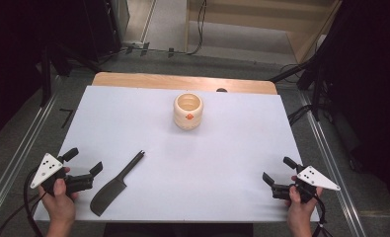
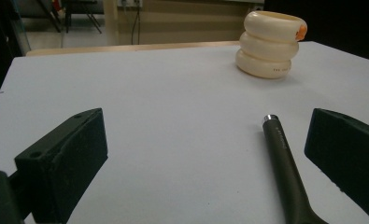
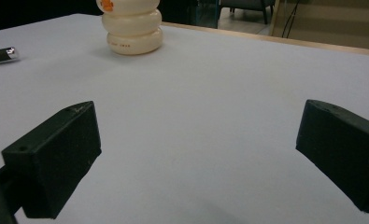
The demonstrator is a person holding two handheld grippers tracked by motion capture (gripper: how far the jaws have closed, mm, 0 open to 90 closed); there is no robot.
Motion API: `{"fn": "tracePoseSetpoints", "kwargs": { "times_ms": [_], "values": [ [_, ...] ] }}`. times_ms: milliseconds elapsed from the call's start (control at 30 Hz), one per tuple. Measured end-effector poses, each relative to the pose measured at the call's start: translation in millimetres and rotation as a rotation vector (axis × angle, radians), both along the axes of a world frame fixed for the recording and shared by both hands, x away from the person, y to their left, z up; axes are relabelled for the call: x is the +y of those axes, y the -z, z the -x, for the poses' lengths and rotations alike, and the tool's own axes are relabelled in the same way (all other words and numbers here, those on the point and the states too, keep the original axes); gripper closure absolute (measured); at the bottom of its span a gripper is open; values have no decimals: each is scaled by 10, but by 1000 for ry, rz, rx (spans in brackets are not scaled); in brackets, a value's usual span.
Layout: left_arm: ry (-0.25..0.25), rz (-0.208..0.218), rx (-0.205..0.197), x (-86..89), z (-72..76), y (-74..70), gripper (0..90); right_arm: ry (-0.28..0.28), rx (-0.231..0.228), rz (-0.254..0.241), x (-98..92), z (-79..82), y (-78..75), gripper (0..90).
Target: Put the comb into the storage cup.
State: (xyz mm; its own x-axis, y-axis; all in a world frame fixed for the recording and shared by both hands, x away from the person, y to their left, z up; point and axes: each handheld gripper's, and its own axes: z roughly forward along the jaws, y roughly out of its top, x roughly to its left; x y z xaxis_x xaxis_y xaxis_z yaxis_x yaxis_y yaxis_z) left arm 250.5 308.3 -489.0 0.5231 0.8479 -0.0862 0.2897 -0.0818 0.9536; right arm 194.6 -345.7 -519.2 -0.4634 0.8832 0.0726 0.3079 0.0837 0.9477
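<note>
Left gripper (image 1: 84, 161): near left corner of table, held in a hand (image 1: 59, 205), jaws wide apart, nothing between the pads. Black, blocky, matte fingers (image 2: 65, 158) with a fine grainy pad face, seen in the left gripper view. Grey three-cornered plate on top, dotted.

Right gripper (image 1: 276, 170): near right corner, held in the other hand (image 1: 298, 210), jaws likewise wide apart and empty. Same black wedge-shaped fingers (image 3: 56, 156) in the right gripper view, bare sheet between them.

Spatula (image 1: 114, 185): just beside the left gripper, flat on the sheet, lying diagonal. Dark, dull olive-black; broad flat blade toward the near edge, slim round handle pointing away toward the cup, small bright metal cap at the handle end (image 2: 269, 117). Handle lying inside the gap of the left jaws, close to one jaw, no contact visible.

Table (image 1: 232, 163): smooth white matte sheet, straight edges, wide bare middle stretch.

Cup (image 1: 188, 111): well beyond the spatula, upright, far centre. Cream, glossy, three stacked bulging rings, orange mark on the side.

Bare wood strip (image 1: 182, 80) along far edge.
</note>
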Motion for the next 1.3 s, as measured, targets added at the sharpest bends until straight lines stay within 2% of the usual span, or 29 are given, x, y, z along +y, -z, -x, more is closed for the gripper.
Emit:
{"fn": "tracePoseSetpoints", "kwargs": {
  "times_ms": [33, 67, 133, 167, 333, 600, 833, 867, 900, 933, 967, 1000, 1067, 1100, 1133, 1200, 1233, 1267, 1300],
  "values": [
    [0, 0, 0, 0, 0, 0, 0, -1, -1, 0, 2, 0, 1, 0],
    [13, 25, 7, 3, -12, -10, 0, -1, -1, 1, 4, 1, 1, 0],
    [13, 19, 6, -4, -14, -20, 0, -4, -2, 1, 6, 2, 0, 0],
    [29, 8, 1, -10, -16, -50, 0, -5, -3, 1, 7, 1, 1, 0],
    [47, 31, -4, -11, -16, -115, 0, -6, -3, 2, 6, 3, 2, 0],
    [53, 10, 17, -74, -9, -249, 0, -6, -2, 2, 8, 2, 3, 0],
    [117, -1, 42, -176, -18, -341, 0, -8, 1, 7, 9, 2, 2, 0],
    [119, -8, 45, -195, -25, -355, 20, -9, 3, 7, 11, 1, 3, 0],
    [112, -8, 61, -235, -47, -382, 93, -8, 5, 7, 13, 1, 2, 0],
    [112, -8, 61, -235, -47, -382, 129, -8, 5, 7, 13, 1, 2, 0],
    [103, 2, 73, -258, -63, -391, 129, -8, 6, 6, 14, 0, 2, 0],
    [76, -6, 101, -303, -101, -405, 202, -6, 6, 6, 13, -3, 2, 0],
    [64, -11, 107, -327, -120, -409, 303, -6, 6, 7, 12, -3, 2, 0],
    [61, -20, 116, -348, -140, -410, 303, -6, 6, 7, 12, -3, 2, 0],
    [60, -30, 126, -379, -167, -407, 410, -6, 8, 6, 16, -1, 2, 0],
    [77, -51, 159, -446, -222, -390, 491, -8, 7, 8, 17, -2, 3, 0],
    [77, -51, 159, -446, -222, -390, 536, -7, 9, 7, 18, -2, 2, 0],
    [76, -68, 167, -476, -239, -384, 594, -8, 9, 8, 18, -3, 3, 0],
    [102, -86, 198, -527, -276, -371, 658, -9, 9, 8, 18, -3, 3, 0]
  ]
}}
